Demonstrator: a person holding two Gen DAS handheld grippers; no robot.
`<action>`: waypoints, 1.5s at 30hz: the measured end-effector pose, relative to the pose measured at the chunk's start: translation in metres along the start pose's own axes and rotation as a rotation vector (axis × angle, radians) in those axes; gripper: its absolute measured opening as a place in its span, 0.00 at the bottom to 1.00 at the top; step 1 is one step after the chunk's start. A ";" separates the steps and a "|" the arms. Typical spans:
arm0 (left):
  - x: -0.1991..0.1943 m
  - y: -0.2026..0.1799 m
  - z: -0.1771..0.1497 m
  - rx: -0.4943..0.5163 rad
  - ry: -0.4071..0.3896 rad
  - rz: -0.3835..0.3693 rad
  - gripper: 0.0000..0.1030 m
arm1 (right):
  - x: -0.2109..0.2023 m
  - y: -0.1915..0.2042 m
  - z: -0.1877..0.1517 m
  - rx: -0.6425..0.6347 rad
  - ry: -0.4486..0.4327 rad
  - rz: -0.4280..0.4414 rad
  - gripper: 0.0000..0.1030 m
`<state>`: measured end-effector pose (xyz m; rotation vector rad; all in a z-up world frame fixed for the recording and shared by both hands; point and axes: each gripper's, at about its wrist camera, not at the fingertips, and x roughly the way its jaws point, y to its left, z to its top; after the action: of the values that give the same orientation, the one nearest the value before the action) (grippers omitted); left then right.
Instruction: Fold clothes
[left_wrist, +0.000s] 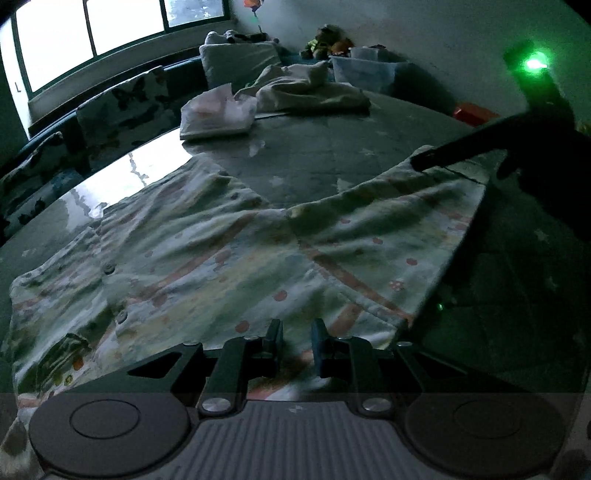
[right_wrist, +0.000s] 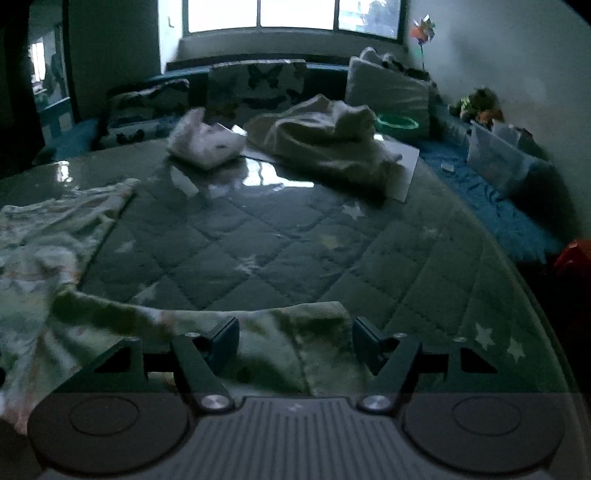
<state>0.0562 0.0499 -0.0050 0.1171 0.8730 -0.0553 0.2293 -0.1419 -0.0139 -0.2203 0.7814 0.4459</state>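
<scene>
A round table (right_wrist: 369, 254) carries everything here: its top is a grey-green quilted cover with pale stars under a glossy clear sheet that mirrors the window (right_wrist: 291, 14) behind it. Beyond the far edge runs a bench with butterfly-print cushions (right_wrist: 255, 83) and a pale square pillow (right_wrist: 384, 90); a blue cloth, a clear plastic box (right_wrist: 495, 155) and some soft toys (right_wrist: 478, 105) sit along the right wall. The room is dim and green-tinged.

Near the far edge lie a crumpled cream garment (right_wrist: 325, 136) and, just left of it, a small folded white piece (right_wrist: 205, 142).

The task's thing, a pale printed child's garment with snap buttons and orange dots (left_wrist: 229, 258), is spread over the near left part of the table, one sleeve stretched toward the right edge.

The left gripper (left_wrist: 297, 341) hangs low over the garment's near hem, its fingers close together with a narrow gap; whether cloth is pinched between them cannot be told. The right gripper (right_wrist: 295, 338) is spread wide, its fingers either side of the sleeve end without closing on it. From the left wrist view it appears as a dark shape with a green light, its tip touching the sleeve.

No readable writing or labels show.
</scene>
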 end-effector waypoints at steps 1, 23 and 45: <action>0.000 0.000 0.000 -0.001 0.001 -0.004 0.18 | 0.002 -0.003 0.000 0.007 0.001 -0.009 0.68; -0.001 -0.007 0.001 -0.010 0.014 -0.071 0.27 | -0.017 -0.004 -0.005 0.015 -0.018 0.013 0.74; -0.023 0.006 0.009 -0.063 -0.032 -0.009 0.55 | -0.030 -0.034 -0.038 0.125 0.004 -0.038 0.67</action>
<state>0.0488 0.0552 0.0188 0.0530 0.8420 -0.0377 0.2030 -0.1946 -0.0174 -0.1193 0.8050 0.3599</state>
